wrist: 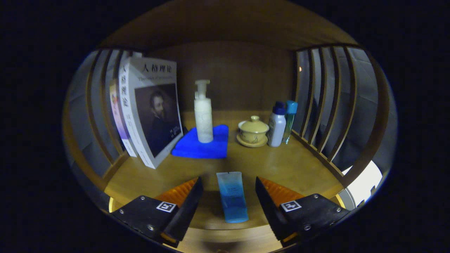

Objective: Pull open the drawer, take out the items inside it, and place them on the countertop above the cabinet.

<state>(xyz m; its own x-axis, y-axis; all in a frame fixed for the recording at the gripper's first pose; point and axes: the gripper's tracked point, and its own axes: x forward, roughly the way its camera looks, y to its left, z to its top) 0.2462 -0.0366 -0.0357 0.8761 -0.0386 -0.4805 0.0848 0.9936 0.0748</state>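
Observation:
A translucent blue tube [231, 196] lies flat on the wooden countertop [281, 165], lengthwise between my two fingers and touching neither. My gripper [228, 191] stands open, a wide gap on each side of the tube. Beyond the fingers a white pump bottle [203, 113] stands upright on a folded blue cloth [204, 142]. The drawer is out of sight.
Books [147, 112] lean upright at the left against a slatted wooden side. A lidded yellow cup on a saucer [253, 132], a white bottle with a blue cap [276, 126] and a teal bottle [289, 119] stand at the right by another slatted side. A wooden back panel closes the rear.

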